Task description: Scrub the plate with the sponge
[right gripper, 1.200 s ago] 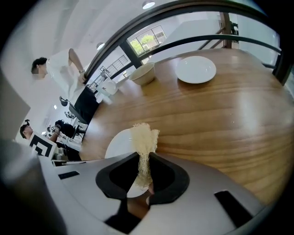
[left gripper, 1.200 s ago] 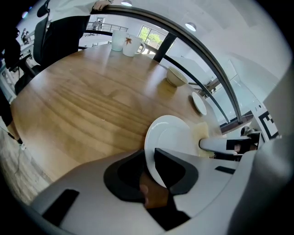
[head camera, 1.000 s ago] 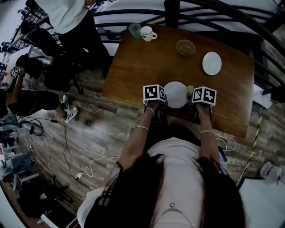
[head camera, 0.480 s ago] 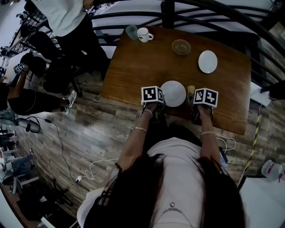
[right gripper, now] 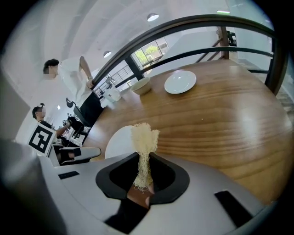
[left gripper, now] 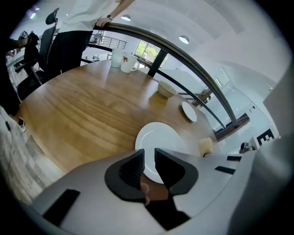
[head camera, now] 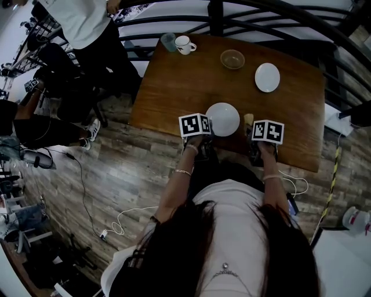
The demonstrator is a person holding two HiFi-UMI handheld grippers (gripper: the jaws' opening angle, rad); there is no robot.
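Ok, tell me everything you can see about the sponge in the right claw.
The sponge is a pale yellow, coarse fibrous pad, loofah-like. The right claw is shut on it, squeezing its lower part thin, while the top fans out frayed above the tips. It sits at the right edge of the white plate, above the wooden table.

The head view is dim and flat: the floor [head camera: 116, 168] and the person's hair [head camera: 232, 249] sink into murk, and only a soft sheen lies on the tabletop [head camera: 185, 81]. Its corners darken, and the railing [head camera: 215, 17] bows with the lens. Both gripper views are brighter, lit by daylight from windows [left gripper: 148, 48] and by ceiling lamps [right gripper: 153, 17]. In the right gripper view pale glare washes the tabletop's right end. Black rims ring both pictures. The sponge [right gripper: 144, 135] is crisp; far things blur.
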